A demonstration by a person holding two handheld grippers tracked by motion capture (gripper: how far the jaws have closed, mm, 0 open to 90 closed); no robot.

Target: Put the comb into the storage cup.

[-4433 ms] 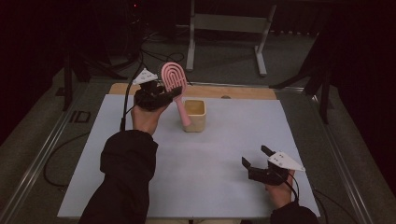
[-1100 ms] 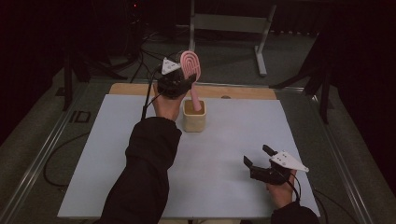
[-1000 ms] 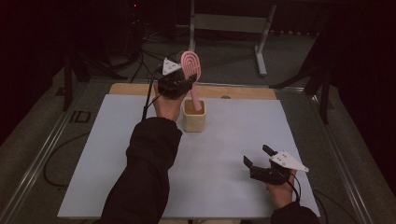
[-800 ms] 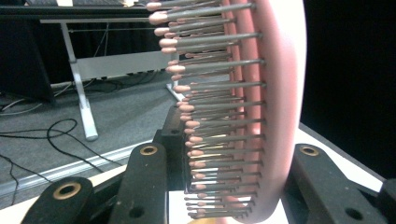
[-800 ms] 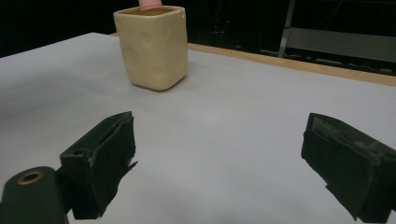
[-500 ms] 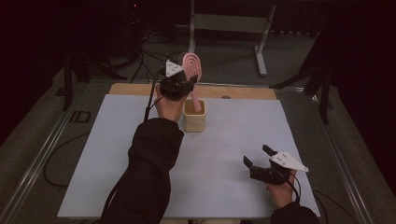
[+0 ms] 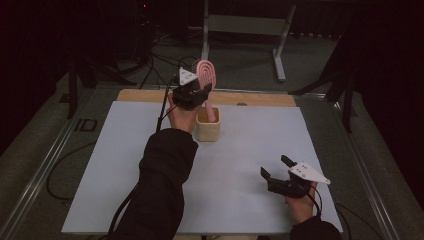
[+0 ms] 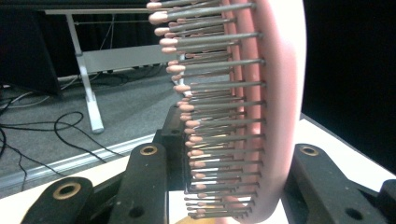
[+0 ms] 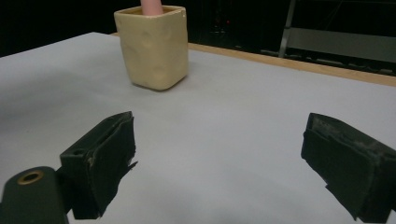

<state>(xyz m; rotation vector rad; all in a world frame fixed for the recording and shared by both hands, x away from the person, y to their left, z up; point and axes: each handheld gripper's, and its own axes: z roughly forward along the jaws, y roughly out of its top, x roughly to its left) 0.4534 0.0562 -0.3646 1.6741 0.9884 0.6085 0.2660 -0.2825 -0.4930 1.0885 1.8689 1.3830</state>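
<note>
The left gripper (image 7: 200, 92) holds a pink brush (image 7: 207, 82) at the far side of the bench (image 7: 115, 165). Its fingers (image 8: 144, 182) are closed on the brush where the head meets the handle: in the left gripper view one finger sits against the bristle side and the other against the smooth pink back, with the bristled head (image 8: 243, 93) rising above them. The brush stands nearly upright, the head on top and leaning slightly away from the person.

Below the fingers the handle (image 7: 211, 112) runs down into a cream cup (image 7: 207, 131), which stands upright on the bench just in front of the wooden strip (image 7: 250, 99) along the far edge. The right gripper view shows the pink handle (image 9: 152, 6) showing above the cup's (image 9: 154, 46) rim; whether its tip touches the bottom cannot be told. Nothing else can be made out inside the cup.

The right gripper (image 7: 274, 170) rests low at the near right of the bench, well apart from the cup. Its fingers (image 9: 100, 163) stand wide apart with only bare bench between them.
</note>
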